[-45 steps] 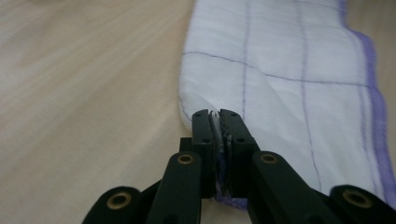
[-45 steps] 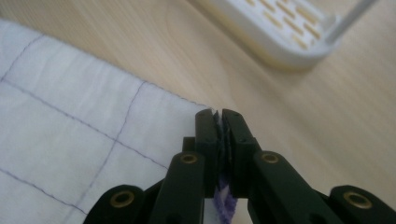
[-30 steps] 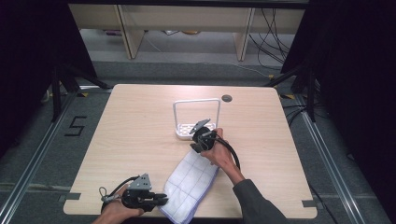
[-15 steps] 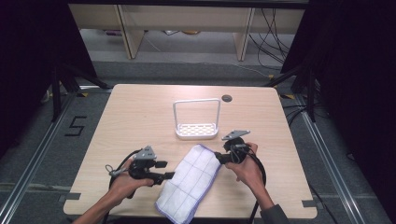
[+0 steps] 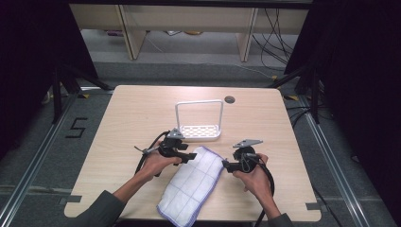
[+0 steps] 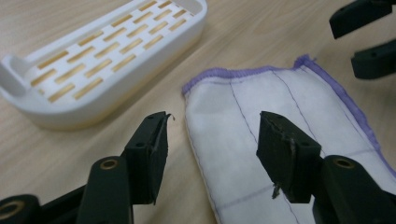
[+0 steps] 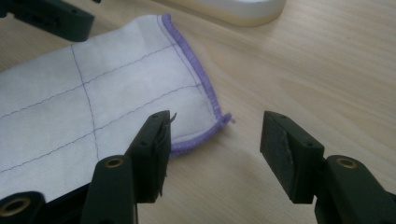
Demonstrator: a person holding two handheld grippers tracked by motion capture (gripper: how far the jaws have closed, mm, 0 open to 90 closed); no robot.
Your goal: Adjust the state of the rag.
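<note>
The left gripper [image 6: 212, 140] has its jaws spread wide with nothing between them, poised low over the far left corner of the folded cloth [image 6: 275, 126]; one jaw is over bare wood, the other over the fabric. The right gripper [image 7: 215, 140] is equally wide apart and empty, straddling the cloth's far right corner, where the purple hem ends in a small tuft.

From the high view the left gripper [image 5: 189, 156] and right gripper [image 5: 227, 165] flank the far end of the cloth [image 5: 191, 187], which lies slantwise on the table [image 5: 118, 123], its near end close to the front edge. The gripper views add what that view cannot: thin stitched grid lines on the white fabric and the slotted floor of the white rack [image 6: 100, 51], just beyond the cloth. The high view alone shows the rack [image 5: 198, 118] with its tall looped handle, a round grommet [image 5: 230, 100] near the far edge, and a "5" marked on the floor [image 5: 77, 127] to the left.

Bare tabletop lies open on both sides of the cloth and behind the rack
</note>
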